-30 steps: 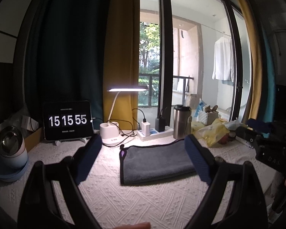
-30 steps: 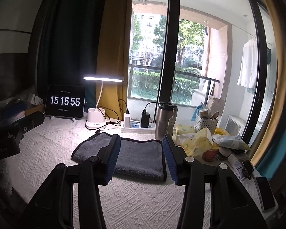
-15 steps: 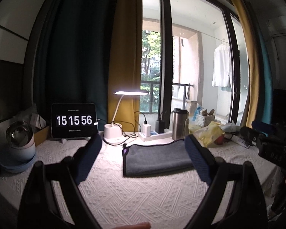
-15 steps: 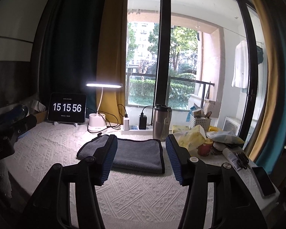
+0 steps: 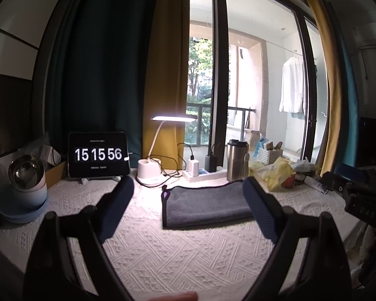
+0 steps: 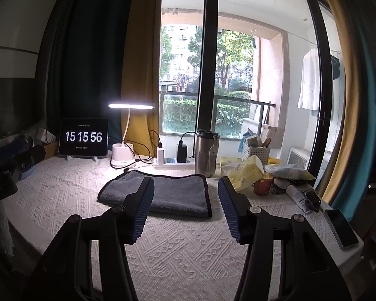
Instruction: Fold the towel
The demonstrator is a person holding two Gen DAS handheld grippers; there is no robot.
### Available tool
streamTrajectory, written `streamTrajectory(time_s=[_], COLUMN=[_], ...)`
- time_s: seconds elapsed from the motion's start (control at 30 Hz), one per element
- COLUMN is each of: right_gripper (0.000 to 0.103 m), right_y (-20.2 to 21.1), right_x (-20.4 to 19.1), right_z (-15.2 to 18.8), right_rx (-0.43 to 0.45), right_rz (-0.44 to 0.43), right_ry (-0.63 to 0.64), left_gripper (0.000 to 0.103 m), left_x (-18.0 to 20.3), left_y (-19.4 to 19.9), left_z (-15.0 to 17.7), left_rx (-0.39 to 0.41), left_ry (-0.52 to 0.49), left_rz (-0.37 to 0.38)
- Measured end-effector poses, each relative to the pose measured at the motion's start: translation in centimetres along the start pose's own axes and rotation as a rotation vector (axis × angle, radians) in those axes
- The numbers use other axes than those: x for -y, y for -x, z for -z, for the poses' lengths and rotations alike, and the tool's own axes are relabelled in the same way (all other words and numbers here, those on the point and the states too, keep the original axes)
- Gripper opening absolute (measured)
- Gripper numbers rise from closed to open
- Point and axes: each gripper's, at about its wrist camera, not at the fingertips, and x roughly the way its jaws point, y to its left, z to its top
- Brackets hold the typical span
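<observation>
A grey towel (image 5: 205, 204) with a dark edge lies folded flat on the white textured tablecloth (image 5: 163, 248); it also shows in the right wrist view (image 6: 178, 193). My left gripper (image 5: 188, 200) is open and empty, held back from the towel above the cloth. My right gripper (image 6: 185, 200) is open and empty, also back from the towel near the table's front edge. The right gripper's body shows at the right of the left wrist view (image 5: 363, 200). The left gripper's body shows at the left of the right wrist view (image 6: 10, 168).
Along the back stand a tablet clock (image 6: 83, 137), a lit desk lamp (image 6: 124, 150), a power strip (image 6: 174, 163) and a steel tumbler (image 6: 206, 153). Snack bags (image 6: 245, 173), a tube and a phone (image 6: 342, 228) crowd the right. A round device (image 5: 25, 185) sits at the left.
Both grippers have drawn back and risen from the towel, so it looks smaller and farther away. The towel has not moved. Both grippers stay open.
</observation>
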Motion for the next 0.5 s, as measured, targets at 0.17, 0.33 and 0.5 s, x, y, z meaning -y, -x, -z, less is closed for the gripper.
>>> streamTrajectory(time_s=[0.17,0.33,0.5], right_gripper=[0.056,0.056,0.056], right_y=[-0.16,-0.17,-0.17], right_x=[0.06,-0.20,-0.31], right_z=[0.17,0.28,0.22], right_rx=[-0.007,-0.010,-0.011], right_rz=[-0.006,-0.014,-0.018], right_ry=[-0.007,-0.004,-0.002], left_gripper=[0.090,0.090,0.090], left_x=[-0.05,-0.07,-0.10], left_y=[-0.33,-0.38,-0.39], left_z=[0.22,0.34,0.41], left_rx=[-0.020,-0.032,-0.042], left_ry=[0.006,0.010,0.016], left_rz=[-0.005,-0.009,-0.014])
